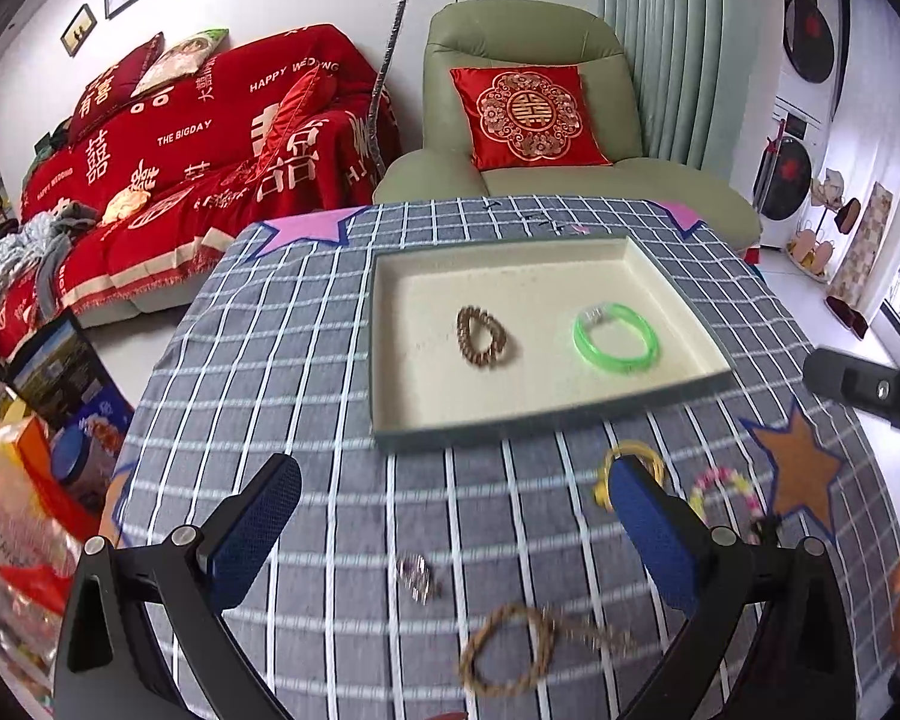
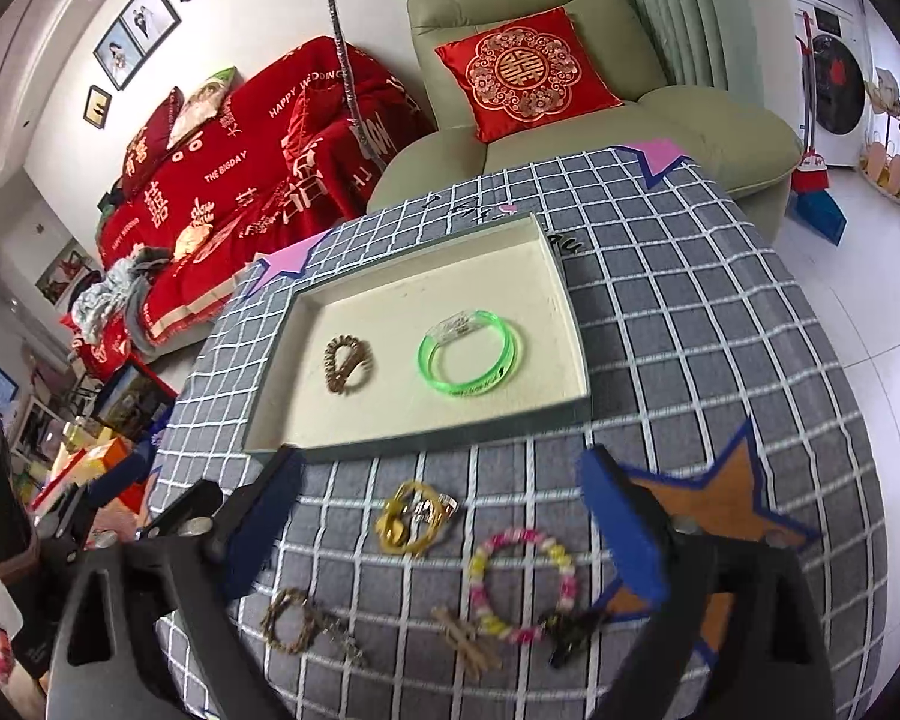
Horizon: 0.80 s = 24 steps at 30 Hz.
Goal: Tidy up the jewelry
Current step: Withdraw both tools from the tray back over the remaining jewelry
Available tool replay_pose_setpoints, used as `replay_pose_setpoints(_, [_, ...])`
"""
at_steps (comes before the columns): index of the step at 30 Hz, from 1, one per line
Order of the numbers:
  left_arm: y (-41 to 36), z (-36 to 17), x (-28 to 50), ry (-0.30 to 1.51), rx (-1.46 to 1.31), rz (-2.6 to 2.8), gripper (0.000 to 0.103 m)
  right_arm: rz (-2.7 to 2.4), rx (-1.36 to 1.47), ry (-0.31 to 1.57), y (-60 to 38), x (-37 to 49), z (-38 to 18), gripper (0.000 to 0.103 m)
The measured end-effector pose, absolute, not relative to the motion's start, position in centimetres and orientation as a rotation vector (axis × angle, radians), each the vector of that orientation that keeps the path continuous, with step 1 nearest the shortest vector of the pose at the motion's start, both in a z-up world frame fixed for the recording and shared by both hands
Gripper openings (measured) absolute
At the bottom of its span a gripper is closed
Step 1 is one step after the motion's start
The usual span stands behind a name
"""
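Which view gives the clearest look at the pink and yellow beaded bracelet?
The right wrist view: the pink and yellow beaded bracelet lies whole and sharp on the checked cloth. The left wrist view shows it blurred, partly hidden by a claw finger.

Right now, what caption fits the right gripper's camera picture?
Open right gripper above loose bracelets, green bangle and brown bracelet already in the tray.

A shallow rectangular tray with a cream lining and grey-green rim (image 2: 573,324) sits flat on the checked cloth, holding a brown beaded bracelet (image 2: 347,365) on its left and a translucent green plastic bangle (image 2: 471,361) lying flat, apart, on its right. Just outside the tray's near edge lie a yellow-gold ring-shaped piece (image 2: 411,517), a pink-and-yellow beaded bracelet (image 2: 525,583), a brown twisted cord bracelet (image 2: 291,620) and a small wooden clip (image 2: 467,642).
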<state>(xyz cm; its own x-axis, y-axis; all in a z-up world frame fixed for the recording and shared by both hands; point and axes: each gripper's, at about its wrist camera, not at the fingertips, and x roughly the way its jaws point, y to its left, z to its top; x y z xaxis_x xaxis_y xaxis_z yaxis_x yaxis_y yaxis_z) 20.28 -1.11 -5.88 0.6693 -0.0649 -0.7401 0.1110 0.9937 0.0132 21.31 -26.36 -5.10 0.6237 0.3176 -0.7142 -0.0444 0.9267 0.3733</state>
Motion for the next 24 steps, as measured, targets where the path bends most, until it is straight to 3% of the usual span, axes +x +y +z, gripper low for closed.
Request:
replay_pose_setpoints(9, [-0.5, -6.0, 15.5, 0.826, 0.077, -0.095, 0.103, 0.195, 0.365, 0.818, -26.7, 16.7, -4.8, 0.103])
replay_pose_setpoints(24, [2.1, -10.1, 11.2, 0.915, 0.040, -0.054, 0.103, 0.156, 0.325, 0.934, -27.9, 11.8, -7.4, 0.103])
